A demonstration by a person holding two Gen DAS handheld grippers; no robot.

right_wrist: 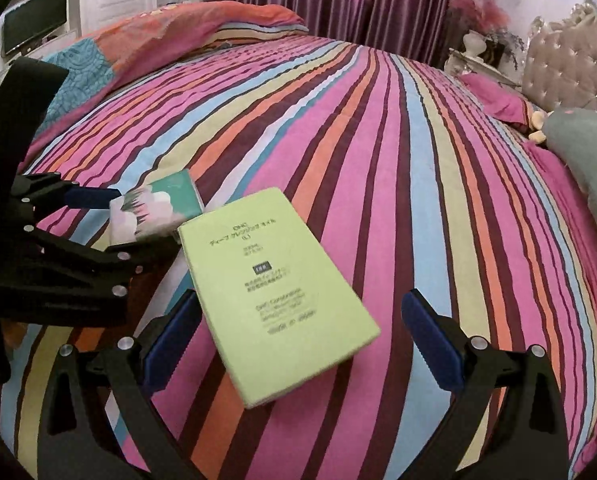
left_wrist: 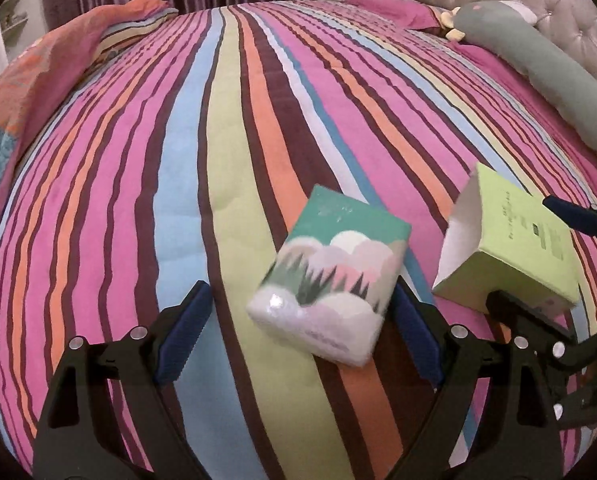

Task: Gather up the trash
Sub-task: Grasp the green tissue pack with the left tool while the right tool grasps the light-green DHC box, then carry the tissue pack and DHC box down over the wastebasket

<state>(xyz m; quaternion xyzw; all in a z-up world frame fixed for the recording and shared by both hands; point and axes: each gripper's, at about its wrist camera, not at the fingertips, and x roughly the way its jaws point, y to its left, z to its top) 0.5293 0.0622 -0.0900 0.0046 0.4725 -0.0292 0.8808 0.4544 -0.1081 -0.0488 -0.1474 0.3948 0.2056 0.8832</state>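
Both grippers' fingers spread: left gripper [left_wrist: 298, 328] straddles the tissue pack [left_wrist: 330, 276], right gripper [right_wrist: 302, 340] straddles the green box [right_wrist: 274, 296] beside it; squeeze each squarely across its sides.

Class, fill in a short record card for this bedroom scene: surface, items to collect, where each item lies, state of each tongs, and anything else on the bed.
surface: striped bedspread
item one: tissue pack, lying between the open left tongs, not gripped
item two: green box, lying between the open right tongs, not gripped
item layout: pack and box side by side
also on bed: folded quilt, grey-green bolster, pink pillow
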